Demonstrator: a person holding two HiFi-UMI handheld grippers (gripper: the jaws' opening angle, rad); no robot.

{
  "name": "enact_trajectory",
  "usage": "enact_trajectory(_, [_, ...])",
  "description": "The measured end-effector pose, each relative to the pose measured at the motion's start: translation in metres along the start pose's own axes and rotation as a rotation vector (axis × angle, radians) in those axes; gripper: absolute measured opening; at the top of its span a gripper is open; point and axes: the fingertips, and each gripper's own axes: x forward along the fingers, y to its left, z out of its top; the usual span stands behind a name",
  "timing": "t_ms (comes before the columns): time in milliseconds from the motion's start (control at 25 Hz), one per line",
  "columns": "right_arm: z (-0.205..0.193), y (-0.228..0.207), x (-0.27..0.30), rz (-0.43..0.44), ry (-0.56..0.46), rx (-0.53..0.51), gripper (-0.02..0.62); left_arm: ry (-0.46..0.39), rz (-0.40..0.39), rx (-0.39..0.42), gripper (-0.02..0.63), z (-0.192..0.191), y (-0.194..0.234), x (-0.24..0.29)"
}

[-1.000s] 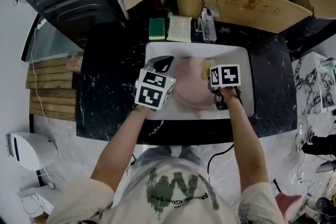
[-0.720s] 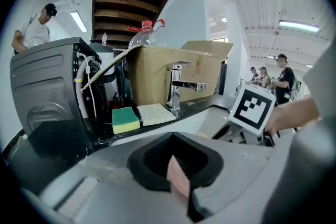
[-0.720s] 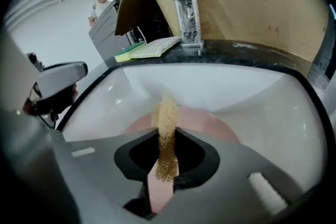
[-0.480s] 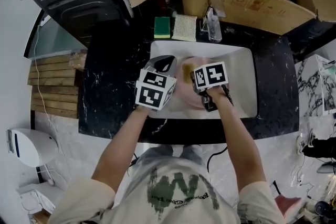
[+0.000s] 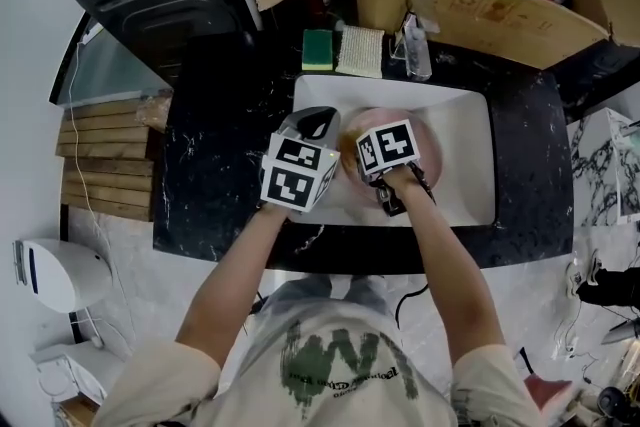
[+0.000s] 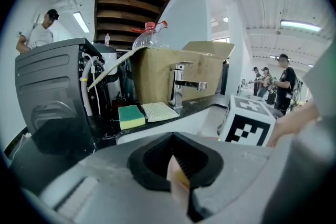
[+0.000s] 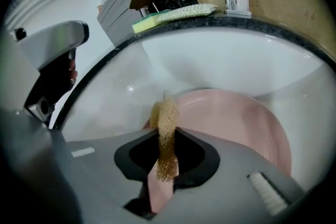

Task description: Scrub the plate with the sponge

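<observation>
Black desk's white sink [image 5: 470, 115] holds the pink plate [image 7: 236, 123], my left hand-held gripper [image 6: 176, 173] pinching its left rim and my right hand-held gripper [image 7: 164, 152] clamped on the sponge [image 7: 164, 118] at that same edge, so I reckon the scrubbing goes rightward.

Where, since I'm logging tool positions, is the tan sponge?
In the right gripper view the tan sponge is pinched in the right claw, its tip at the left rim of the pink plate inside the white sink.

The pink plate [image 7: 236, 123] lies in the white sink [image 7: 210, 60], the thin tan sponge [image 7: 167, 128] upright at its rim.
</observation>
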Motion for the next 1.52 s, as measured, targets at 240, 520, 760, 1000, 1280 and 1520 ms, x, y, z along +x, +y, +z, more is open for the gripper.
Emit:
enact_trajectory(240, [-0.005,-0.008,0.005,-0.010,0.020,0.015,0.063,0.004,-0.002,0.002,0.002,-0.001,-0.001,0.002])
enact_trajectory(520, [-0.008,-0.014,0.004,-0.018,0.030,0.018,0.063,0.009,-0.002,0.003,0.002,-0.002,-0.002,0.003])
enact_trajectory(760, [-0.012,-0.025,0.000,-0.038,0.036,0.023,0.063,0.013,-0.004,0.004,0.002,-0.003,-0.003,0.004])
enact_trajectory(1000, [-0.016,-0.041,-0.009,-0.066,0.037,0.032,0.063,0.013,-0.014,0.009,0.002,-0.002,-0.010,0.007])
enact_trajectory(1280, [-0.023,-0.055,-0.017,-0.083,0.035,0.059,0.063,0.012,-0.026,0.014,0.002,0.001,-0.018,0.012])
enact_trajectory(1520, [-0.029,-0.069,-0.025,-0.096,0.036,0.082,0.063,0.009,-0.035,0.021,0.002,0.004,-0.026,0.016])
